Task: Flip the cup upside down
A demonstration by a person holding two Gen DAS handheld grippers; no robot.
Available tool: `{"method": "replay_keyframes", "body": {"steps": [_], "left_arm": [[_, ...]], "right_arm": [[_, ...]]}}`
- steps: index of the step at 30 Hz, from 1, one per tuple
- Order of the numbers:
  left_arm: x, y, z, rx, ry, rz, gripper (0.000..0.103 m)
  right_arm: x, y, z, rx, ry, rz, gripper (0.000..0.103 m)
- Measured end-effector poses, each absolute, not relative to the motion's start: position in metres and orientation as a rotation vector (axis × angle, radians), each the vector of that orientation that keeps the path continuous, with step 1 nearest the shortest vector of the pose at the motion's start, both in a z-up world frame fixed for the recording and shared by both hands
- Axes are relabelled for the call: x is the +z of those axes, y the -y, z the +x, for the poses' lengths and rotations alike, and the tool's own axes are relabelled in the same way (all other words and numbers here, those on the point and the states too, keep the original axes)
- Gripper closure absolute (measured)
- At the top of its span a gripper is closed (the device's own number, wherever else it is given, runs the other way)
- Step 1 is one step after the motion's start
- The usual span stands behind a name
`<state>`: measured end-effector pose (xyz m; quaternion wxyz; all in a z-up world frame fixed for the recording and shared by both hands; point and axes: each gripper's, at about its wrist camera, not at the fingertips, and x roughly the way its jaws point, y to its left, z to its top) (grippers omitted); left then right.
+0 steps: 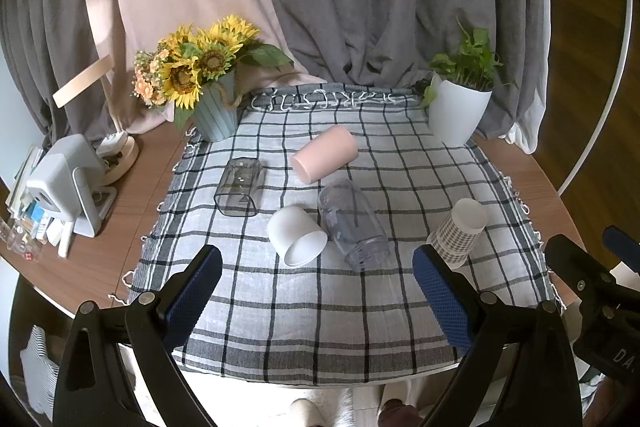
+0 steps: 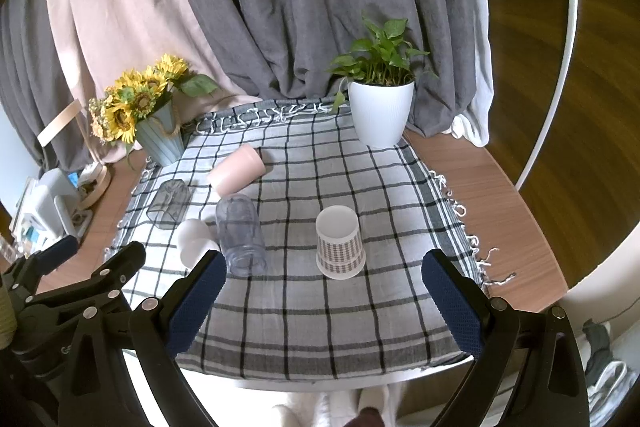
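Note:
Several cups are on the checked cloth (image 1: 320, 307). A checked paper cup (image 2: 340, 243) stands mouth down at the right; it also shows in the left wrist view (image 1: 460, 231). A pink cup (image 1: 324, 154), a white cup (image 1: 295, 235), a clear round tumbler (image 1: 352, 223) and a clear square glass (image 1: 240, 191) lie on their sides. My left gripper (image 1: 318, 293) is open and empty, above the cloth's near edge. My right gripper (image 2: 324, 301) is open and empty, just short of the paper cup.
A sunflower pot (image 1: 214, 115) stands at the cloth's back left and a white plant pot (image 1: 456, 115) at the back right. A white device (image 1: 64, 187) and clutter sit on the wooden table (image 1: 132, 211) at the left. Curtains hang behind.

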<state>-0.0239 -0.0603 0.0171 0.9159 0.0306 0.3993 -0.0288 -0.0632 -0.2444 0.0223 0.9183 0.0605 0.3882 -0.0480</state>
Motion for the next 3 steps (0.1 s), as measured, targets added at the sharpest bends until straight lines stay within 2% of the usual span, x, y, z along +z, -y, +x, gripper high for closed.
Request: {"method": "replay_keyframes", "body": {"steps": [3], "left_arm": [[0.0167,0.0601,-0.0237,-0.058,-0.825,0.064,0.005]], "right_arm": [[0.0223,0.2441,-0.0631,-0.098,-0.798,0.123,0.004]]}}
